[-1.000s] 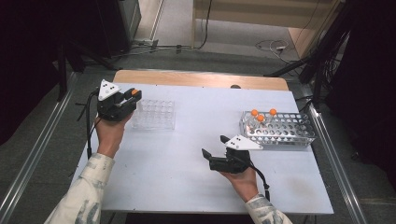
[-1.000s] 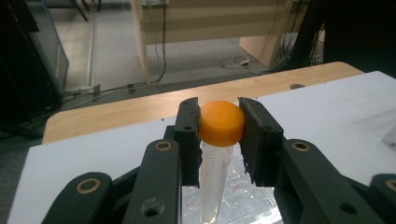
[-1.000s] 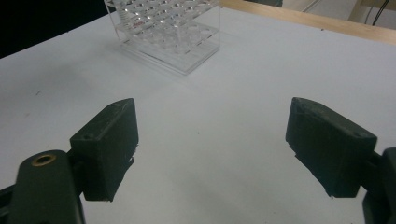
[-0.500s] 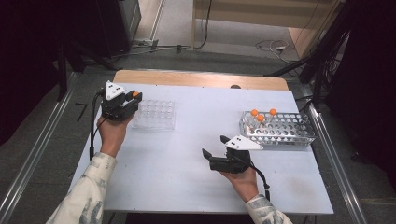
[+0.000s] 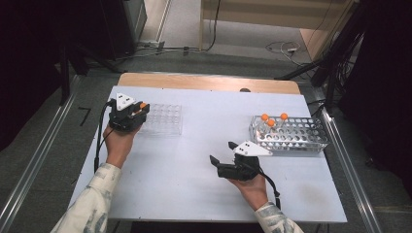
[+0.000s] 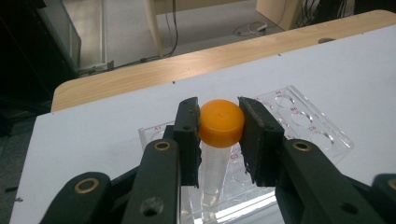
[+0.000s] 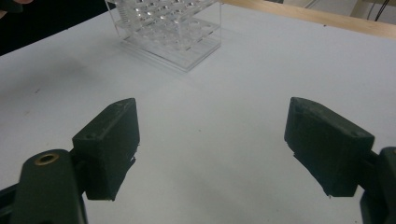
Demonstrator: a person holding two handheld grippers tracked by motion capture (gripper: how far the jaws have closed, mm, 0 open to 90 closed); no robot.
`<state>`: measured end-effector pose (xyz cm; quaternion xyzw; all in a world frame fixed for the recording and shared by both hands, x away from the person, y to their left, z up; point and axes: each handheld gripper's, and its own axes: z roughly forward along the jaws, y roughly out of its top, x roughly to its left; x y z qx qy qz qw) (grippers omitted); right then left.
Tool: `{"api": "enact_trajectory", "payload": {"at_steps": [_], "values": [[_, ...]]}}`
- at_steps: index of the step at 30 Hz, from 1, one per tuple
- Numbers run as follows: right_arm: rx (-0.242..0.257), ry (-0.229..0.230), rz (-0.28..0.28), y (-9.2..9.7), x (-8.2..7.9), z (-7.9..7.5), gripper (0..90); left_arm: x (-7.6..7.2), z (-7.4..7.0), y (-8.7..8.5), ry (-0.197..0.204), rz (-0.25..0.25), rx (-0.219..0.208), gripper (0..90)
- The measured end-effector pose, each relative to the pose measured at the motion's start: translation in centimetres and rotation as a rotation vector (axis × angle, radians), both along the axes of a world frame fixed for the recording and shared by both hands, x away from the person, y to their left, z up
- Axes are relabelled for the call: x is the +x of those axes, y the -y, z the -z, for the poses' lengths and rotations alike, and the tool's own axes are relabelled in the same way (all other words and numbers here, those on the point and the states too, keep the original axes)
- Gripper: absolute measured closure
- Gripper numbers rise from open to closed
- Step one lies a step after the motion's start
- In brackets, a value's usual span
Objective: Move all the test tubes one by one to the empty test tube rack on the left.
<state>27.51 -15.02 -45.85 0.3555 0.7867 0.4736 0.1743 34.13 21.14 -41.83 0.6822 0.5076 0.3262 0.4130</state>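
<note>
Step in hand, as judged: seating one tube. Left gripper [image 6: 219, 128] pinches the orange screw cap of a clear plastic conical tube [image 6: 215, 163], upright, tip already down in a hole at the near-left corner of the clear acrylic tube rack [image 5: 164, 119]. Right gripper [image 7: 210, 154] idles with jaws spread, empty, well right of that rack. Next move: lower straight until seated, then release.

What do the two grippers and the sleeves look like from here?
Both grippers, left and right, are black with two blocky jaws, brass-ringed pivots, a white three-cornered plate on top and a trailing black cable. The sleeves are pale with a faint pattern.
</note>
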Motion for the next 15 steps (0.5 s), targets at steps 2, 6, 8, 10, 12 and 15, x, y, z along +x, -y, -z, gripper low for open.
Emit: {"api": "enact_trajectory", "payload": {"at_steps": [2,6,8,10,12,15], "values": [[0.0,0.0,0.001,0.0,0.0,0.0,16.5,0.0,0.0,0.0,0.003,-0.002,-0.002,65.7],[0.001,0.0,0.002,0.0,0.0,0.0,16.5,-0.2,-0.2,0.1,0.01,0.0,-0.005,58.5],[0.0,0.001,0.002,0.0,0.0,0.0,16.5,-0.3,-0.3,0.1,0.013,-0.002,-0.007,55.2],[0.0,0.001,0.004,0.0,0.0,0.0,16.5,-0.4,-0.4,0.1,0.014,-0.007,-0.009,50.8],[0.0,0.003,0.004,0.1,0.1,0.0,16.5,-0.6,-0.5,0.2,0.008,-0.016,-0.02,45.7],[0.003,0.004,0.01,0.2,0.1,-0.1,16.5,-1.0,-0.9,0.3,0.012,-0.013,-0.049,39.7]]}}
